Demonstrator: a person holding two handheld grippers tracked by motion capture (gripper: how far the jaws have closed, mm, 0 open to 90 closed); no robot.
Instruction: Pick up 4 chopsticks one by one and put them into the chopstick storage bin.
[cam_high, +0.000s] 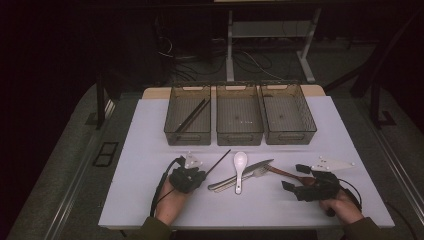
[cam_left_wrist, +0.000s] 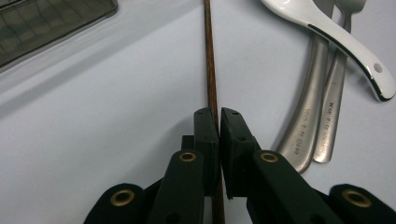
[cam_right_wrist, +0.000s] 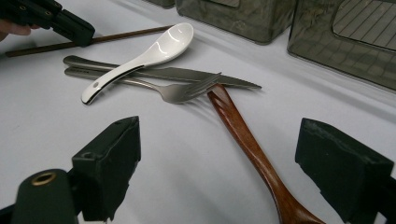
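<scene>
a chopstick (cam_left_wrist: 211, 70) is clamped in the left gripper (cam_left_wrist: 218, 122) on the counter (cam_high: 150, 145).
its fingers are closed on the stick, just left of the white spoon (cam_high: 240, 167); the right gripper (cam_right_wrist: 224, 168) is held with fingers wide apart over a wooden spoon (cam_right_wrist: 247, 144).

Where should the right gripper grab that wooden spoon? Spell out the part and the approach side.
Probably the bare mid-handle of the wooden spoon, from above, right gripper straddling it. Its far tip touches the fork, so stay on the near stretch.
</scene>
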